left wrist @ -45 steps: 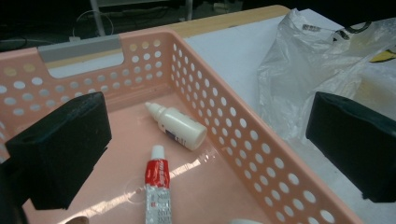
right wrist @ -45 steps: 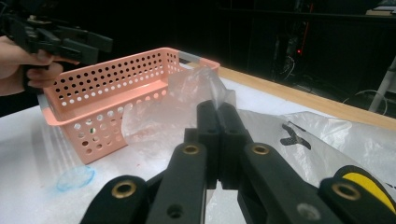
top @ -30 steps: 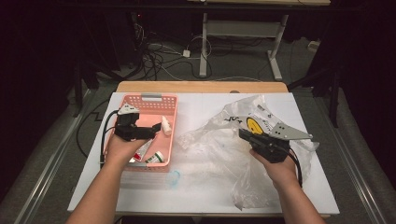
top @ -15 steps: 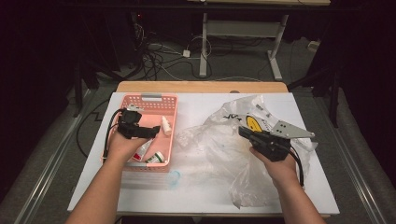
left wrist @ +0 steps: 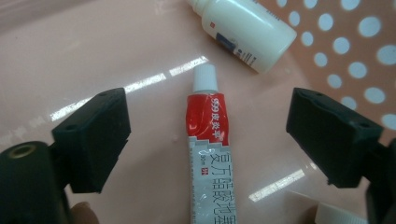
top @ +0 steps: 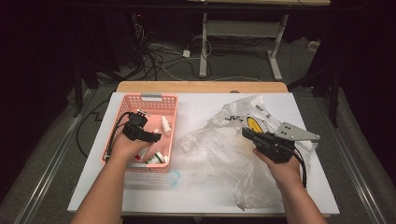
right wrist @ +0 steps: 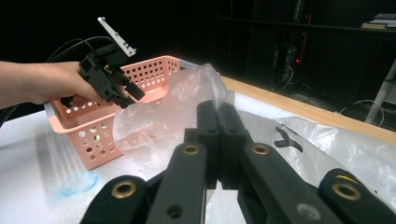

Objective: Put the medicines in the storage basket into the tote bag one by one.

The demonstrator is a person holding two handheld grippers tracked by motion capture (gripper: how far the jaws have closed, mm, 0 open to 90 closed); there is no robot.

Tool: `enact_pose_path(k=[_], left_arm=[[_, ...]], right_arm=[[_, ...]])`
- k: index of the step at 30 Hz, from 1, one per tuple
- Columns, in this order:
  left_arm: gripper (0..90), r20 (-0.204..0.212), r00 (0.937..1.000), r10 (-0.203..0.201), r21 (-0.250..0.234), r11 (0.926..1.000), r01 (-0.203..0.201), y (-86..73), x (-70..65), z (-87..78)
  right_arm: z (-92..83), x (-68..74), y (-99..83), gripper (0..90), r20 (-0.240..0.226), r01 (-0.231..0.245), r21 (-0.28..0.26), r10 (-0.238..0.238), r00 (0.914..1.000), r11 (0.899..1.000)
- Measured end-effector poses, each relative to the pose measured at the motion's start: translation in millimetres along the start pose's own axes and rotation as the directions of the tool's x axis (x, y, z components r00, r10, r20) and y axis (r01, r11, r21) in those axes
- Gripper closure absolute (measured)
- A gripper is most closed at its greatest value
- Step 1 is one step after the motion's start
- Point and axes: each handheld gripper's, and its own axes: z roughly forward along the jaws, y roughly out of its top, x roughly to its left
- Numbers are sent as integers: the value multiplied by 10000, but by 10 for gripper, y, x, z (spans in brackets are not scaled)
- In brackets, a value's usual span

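While your left gripper (left wrist: pixel 208 135) sits low in the pink basket (top: pixel 116 130), jaws apart but just closing in, the red-and-white tube (left wrist: pixel 209 158) lies flat between them, untouched. Next: squeeze, lift straight. Right gripper (right wrist: pixel 218 140) is clamped on the plastic bag (right wrist: pixel 168 112), approx. beside the basket.

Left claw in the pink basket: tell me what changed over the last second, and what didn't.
The left claw has come lower into the pink basket, and its jaws have just been closing; the red-and-white ointment tube lies between them, not yet gripped. The right claw stayed put, shut on the clear plastic bag. The white bottle and the basket kept their places.
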Motion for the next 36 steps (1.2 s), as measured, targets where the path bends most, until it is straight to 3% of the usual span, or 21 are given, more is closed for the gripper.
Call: enact_pose_path(k=[3,8,14,16,22,36], left_arm=[[176,73,9999,-82,168,9998,80,8,6,19],[242,25,9997,225,813,9964,-227,15,-11,61],[360,-79,9996,256,1393,9900,-242,11,-27,110],[442,-243,9990,366,1591,9867,-323,-3,-42,127],[623,-348,9990,296,1554,9876,-239,0,-46,120],[653,-448,9984,350,1520,9880,-278,6,-60,124]], right_arm=[[1,-3,-4,900,-6,-26,21,26,10000,10000],[5,-9,-6,900,-11,-32,12,32,10000,10000],[20,-1,-10,900,-40,-67,44,67,10000,10000],[18,2,-9,900,-53,-53,29,54,10000,10000],[15,-1,-9,900,-49,-82,16,82,10000,10000],[9,7,-6,900,-27,-36,20,36,10000,10000]])
